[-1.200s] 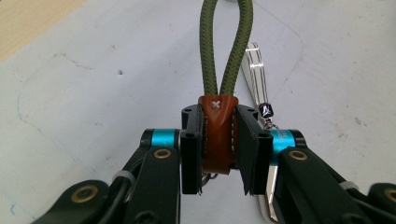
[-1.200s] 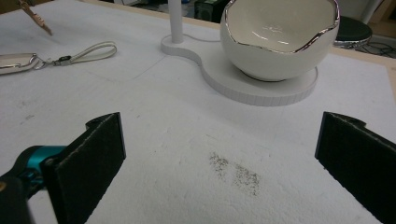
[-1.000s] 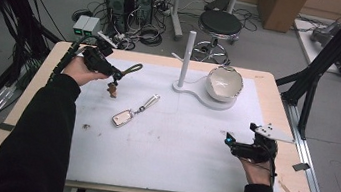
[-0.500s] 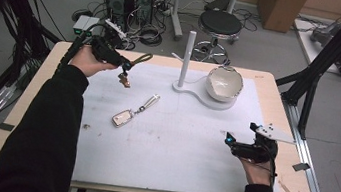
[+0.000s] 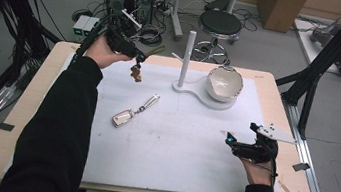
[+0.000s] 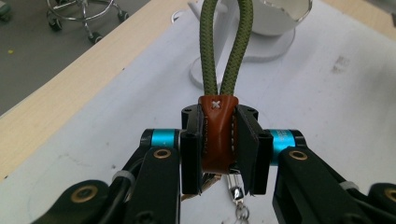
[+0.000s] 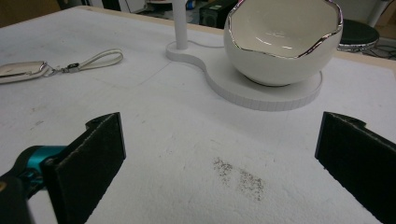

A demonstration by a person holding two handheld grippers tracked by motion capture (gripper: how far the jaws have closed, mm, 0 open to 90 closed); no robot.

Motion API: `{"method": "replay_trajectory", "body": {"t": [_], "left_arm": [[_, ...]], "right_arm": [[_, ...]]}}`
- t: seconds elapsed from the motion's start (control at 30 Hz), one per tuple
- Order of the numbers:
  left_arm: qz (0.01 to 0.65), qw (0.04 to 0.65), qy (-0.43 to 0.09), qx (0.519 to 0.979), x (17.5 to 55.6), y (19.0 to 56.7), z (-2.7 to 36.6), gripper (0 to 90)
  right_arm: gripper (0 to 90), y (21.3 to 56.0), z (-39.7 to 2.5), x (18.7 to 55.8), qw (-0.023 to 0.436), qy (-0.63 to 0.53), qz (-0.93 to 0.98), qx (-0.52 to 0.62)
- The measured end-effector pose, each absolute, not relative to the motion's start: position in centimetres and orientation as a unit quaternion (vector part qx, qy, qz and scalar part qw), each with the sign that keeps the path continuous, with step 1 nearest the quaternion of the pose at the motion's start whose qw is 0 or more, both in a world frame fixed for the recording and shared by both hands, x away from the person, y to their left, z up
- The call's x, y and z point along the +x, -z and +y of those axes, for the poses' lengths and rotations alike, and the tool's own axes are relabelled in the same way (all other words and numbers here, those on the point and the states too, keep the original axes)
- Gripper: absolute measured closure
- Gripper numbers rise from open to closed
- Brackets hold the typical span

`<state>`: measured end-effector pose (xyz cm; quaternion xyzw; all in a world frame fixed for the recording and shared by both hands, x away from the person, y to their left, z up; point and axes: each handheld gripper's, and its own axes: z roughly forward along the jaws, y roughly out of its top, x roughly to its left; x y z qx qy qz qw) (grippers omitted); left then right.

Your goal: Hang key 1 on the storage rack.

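Observation:
My left gripper (image 5: 137, 57) is raised over the table's far left and is shut on a keychain. In the left gripper view the jaws clamp its brown leather tab (image 6: 217, 135). An olive-green cord loop (image 6: 227, 42) sticks out past the tips, and a metal clasp (image 6: 236, 190) hangs below. In the high view a small brown charm (image 5: 136, 73) dangles under the gripper. A silver key fob (image 5: 122, 118) with a pale strap (image 5: 150, 102) lies flat on the white mat. My right gripper (image 5: 229, 137) rests low at the right, open and holding nothing (image 7: 219, 140).
A white stand with an upright post (image 5: 187, 58) and a flat base (image 5: 194, 90) carries a white bowl (image 5: 224, 83) with a jagged silver rim at the back centre. The white mat (image 5: 176, 147) covers most of the wooden table (image 5: 30, 106). Cables and a stool lie beyond the far edge.
My left gripper has risen and moved toward the far edge and a little right, carrying the keychain. The right gripper and the key fob have stayed put.

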<state>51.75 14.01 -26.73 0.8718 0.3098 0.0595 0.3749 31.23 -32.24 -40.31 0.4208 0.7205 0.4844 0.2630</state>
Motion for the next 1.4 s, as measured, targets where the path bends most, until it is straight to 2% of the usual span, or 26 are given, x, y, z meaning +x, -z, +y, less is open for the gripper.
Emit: {"method": "replay_trajectory", "body": {"t": [0.13,0.47,1.4], "left_arm": [[0.318,0.357,-0.056,0.876,52.7,27.0,13.0,72.5],[0.317,0.362,-0.052,0.875,54.1,27.1,11.0,72.5],[0.335,0.344,-0.042,0.876,55.7,29.6,9.7,72.3]], "right_arm": [[0.7,40.3,-32.4,31.2,0.262,-0.486,0.72,0.42],[0.6,40.4,-32.4,31.1,0.261,-0.484,0.721,0.421],[0.7,40.5,-32.7,31.0,0.264,-0.481,0.722,0.421]]}}
